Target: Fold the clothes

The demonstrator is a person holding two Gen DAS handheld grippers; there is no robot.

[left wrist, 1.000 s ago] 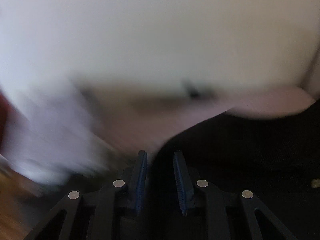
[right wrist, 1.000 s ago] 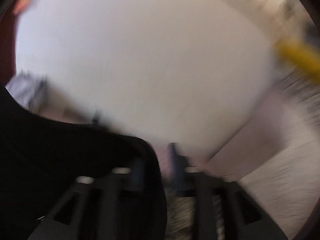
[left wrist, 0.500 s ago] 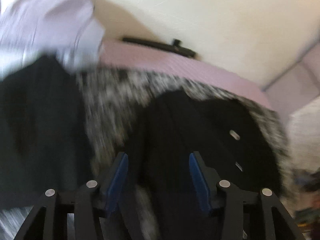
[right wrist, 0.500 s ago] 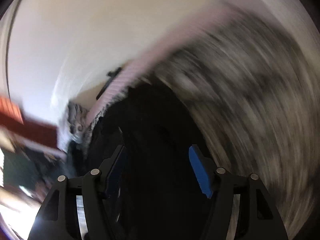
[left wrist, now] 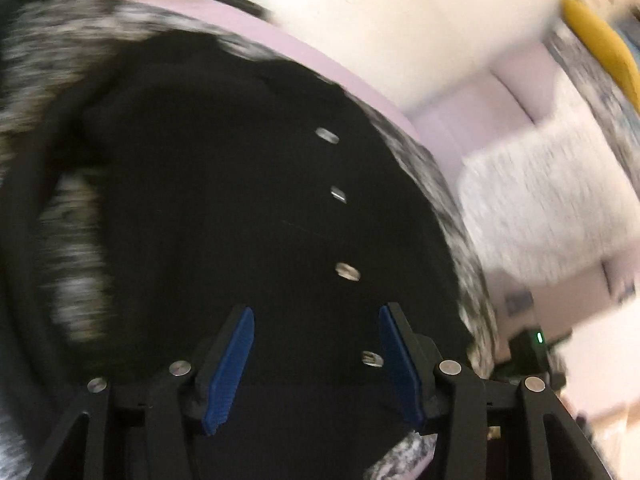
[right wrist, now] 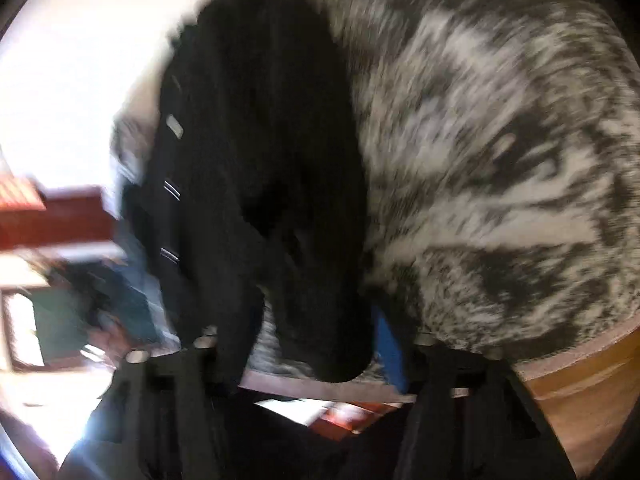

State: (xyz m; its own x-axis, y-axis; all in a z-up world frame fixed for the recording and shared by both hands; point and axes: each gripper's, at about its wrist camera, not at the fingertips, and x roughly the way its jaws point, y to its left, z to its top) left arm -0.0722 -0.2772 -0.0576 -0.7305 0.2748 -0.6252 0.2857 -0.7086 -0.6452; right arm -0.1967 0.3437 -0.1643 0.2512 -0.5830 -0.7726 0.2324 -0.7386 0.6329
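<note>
Below, a black buttoned garment (left wrist: 240,184) lies spread on a black-and-white mottled blanket (right wrist: 500,168), with both tongs poised at its near edge.

Left wrist view: the left tongs (left wrist: 316,356) stand about half open, blue pads well apart with only the dark cloth beneath them and nothing pressed between; a row of pale buttons (left wrist: 347,271) runs up the garment just ahead, and a lilac strip (left wrist: 320,56) borders the blanket against a pale wall (left wrist: 400,12). Right wrist view, heavily blurred: the right tongs (right wrist: 312,344) are closing toward shut, and a dark fold of the garment hangs over them, hiding one pad; whether cloth is actually pinched cannot be told.
</note>
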